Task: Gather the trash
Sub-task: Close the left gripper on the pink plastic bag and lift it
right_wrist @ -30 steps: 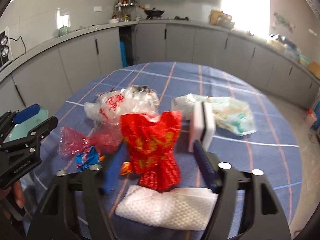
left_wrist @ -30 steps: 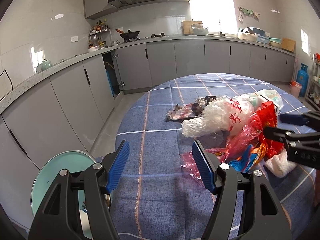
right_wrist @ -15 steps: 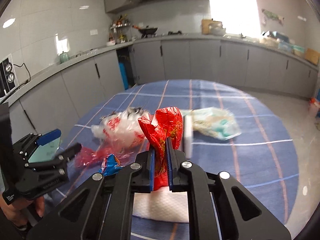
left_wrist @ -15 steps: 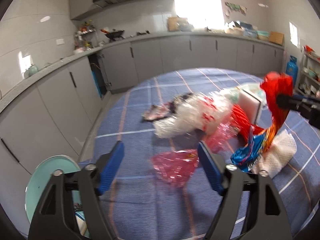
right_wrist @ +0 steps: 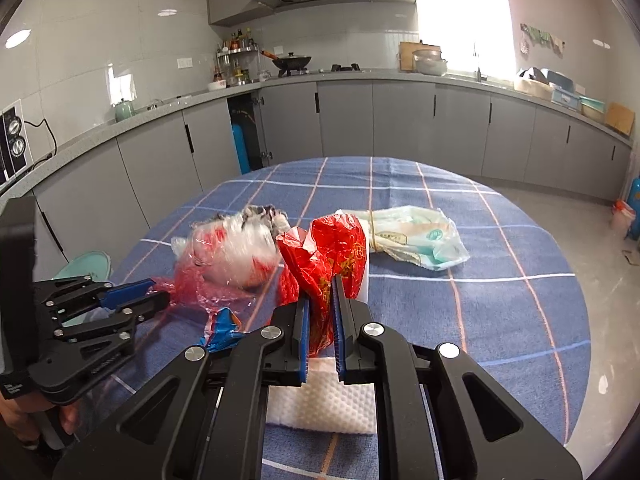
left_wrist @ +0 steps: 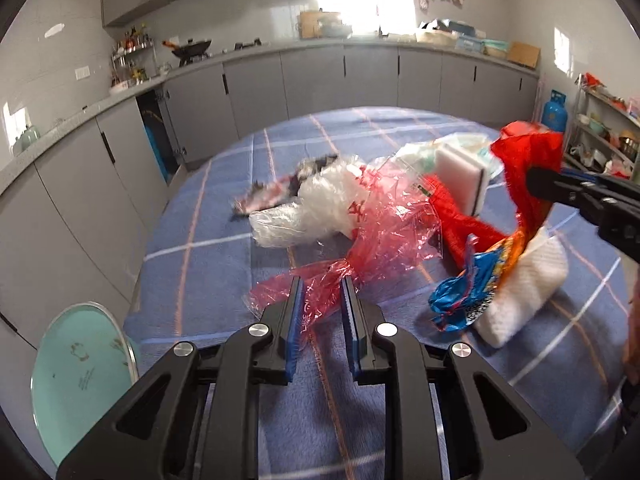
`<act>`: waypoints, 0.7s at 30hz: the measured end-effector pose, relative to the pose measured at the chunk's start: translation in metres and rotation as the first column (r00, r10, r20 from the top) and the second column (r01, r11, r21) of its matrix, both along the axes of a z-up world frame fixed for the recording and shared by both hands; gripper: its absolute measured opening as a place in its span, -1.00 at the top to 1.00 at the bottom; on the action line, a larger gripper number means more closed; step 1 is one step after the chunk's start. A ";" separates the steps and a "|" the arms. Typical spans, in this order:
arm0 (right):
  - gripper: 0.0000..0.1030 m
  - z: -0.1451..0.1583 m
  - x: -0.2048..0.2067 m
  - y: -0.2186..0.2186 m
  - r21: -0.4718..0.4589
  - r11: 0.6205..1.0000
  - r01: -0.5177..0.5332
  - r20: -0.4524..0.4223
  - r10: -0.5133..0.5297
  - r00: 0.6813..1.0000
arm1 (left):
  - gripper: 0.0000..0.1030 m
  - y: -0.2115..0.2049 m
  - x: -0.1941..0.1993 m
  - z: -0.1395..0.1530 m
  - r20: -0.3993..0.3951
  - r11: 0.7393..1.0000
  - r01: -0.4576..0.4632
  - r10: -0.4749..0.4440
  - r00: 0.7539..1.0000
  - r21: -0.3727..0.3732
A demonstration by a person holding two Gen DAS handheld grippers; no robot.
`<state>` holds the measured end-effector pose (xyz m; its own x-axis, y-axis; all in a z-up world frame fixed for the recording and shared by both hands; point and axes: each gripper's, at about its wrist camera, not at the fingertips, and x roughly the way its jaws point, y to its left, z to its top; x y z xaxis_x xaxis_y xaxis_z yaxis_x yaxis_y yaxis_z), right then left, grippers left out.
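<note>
Right tongs [right_wrist: 320, 312] clamped on red wrapper [right_wrist: 336, 248], lifted above counter [right_wrist: 480, 300]. Left tongs [left_wrist: 320, 300] closing around pink cellophane [left_wrist: 384, 236] lying beside trash pile, mid-counter.

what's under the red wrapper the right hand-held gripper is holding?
Under the red wrapper, clamped in the right hand-held gripper, a white textured pad lies on the checked tablecloth. Its middle is hidden behind the gripper, and whatever lies beneath the pad is covered.
</note>
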<state>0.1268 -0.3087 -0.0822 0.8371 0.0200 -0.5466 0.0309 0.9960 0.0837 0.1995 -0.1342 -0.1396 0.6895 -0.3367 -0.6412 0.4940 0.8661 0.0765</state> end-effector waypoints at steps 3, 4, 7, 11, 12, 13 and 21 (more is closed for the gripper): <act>0.79 0.005 -0.003 0.004 -0.012 1.000 0.004 0.021 -0.004 1.000 | 0.65 0.010 -0.011 0.014 0.033 1.000 -0.010 0.011 0.999 -0.029; 0.79 0.007 -0.003 0.005 -0.013 1.000 0.004 0.027 -0.004 1.000 | 0.65 0.012 -0.015 0.019 0.045 0.999 -0.014 0.016 0.999 -0.036; 0.79 0.011 -0.002 0.009 -0.019 1.000 0.003 0.046 -0.002 0.999 | 0.65 0.022 -0.024 0.031 0.082 0.998 -0.031 0.036 0.996 -0.062; 0.79 0.013 0.004 0.015 -0.006 1.000 -0.008 0.054 0.008 0.998 | 0.65 0.031 -0.030 0.037 0.115 0.994 -0.075 0.084 0.990 -0.079; 0.79 0.014 0.005 0.017 -0.006 1.000 -0.011 0.058 0.012 0.998 | 0.65 0.034 -0.029 0.038 0.119 0.992 -0.093 0.103 0.988 -0.087; 0.79 0.015 0.006 0.020 -0.006 1.000 -0.017 0.063 0.018 0.998 | 0.65 0.038 -0.026 0.040 0.122 0.990 -0.107 0.118 0.986 -0.092; 0.79 0.023 0.018 0.037 -0.001 0.998 -0.059 0.109 0.059 0.992 | 0.65 0.063 -0.026 0.054 0.158 0.975 -0.174 0.195 0.968 -0.136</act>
